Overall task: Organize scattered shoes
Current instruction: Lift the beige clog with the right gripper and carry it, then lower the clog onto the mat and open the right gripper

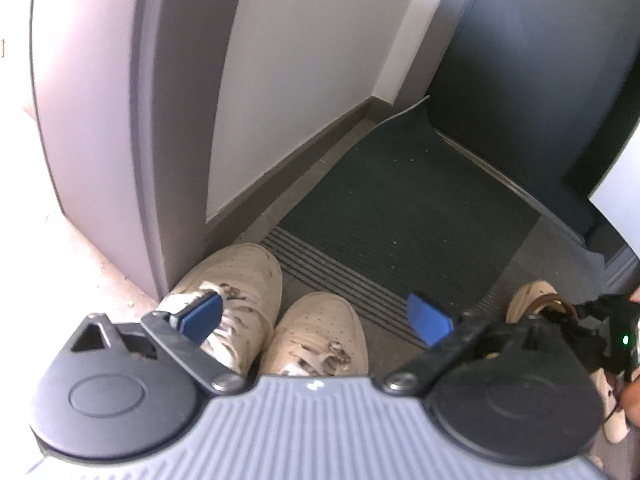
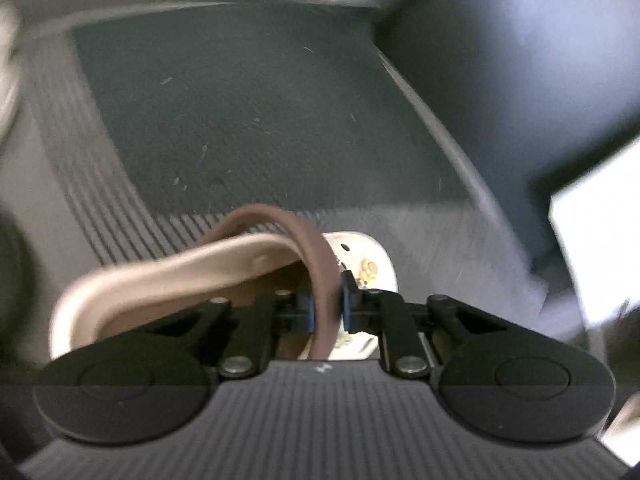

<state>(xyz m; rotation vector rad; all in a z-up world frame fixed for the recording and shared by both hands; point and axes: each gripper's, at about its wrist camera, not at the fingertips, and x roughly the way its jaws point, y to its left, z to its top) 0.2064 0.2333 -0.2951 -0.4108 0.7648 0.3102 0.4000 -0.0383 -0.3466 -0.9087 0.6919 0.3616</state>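
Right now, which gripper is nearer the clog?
Right. The right gripper is shut on the brown strap of the clog. The left gripper hangs open over the two sneakers, the clog off to its right.

Two cream sneakers side by side; brown-strapped clog lifted

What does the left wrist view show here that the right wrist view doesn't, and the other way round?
Only the left wrist view: the open left gripper above a pair of cream sneakers side by side at the mat's near edge, beside a grey door. Only the right wrist view: the right gripper shut on the brown strap of a cream clog, seen close up. Both share: the dark doormat, and that clog, which shows at the left view's right edge.
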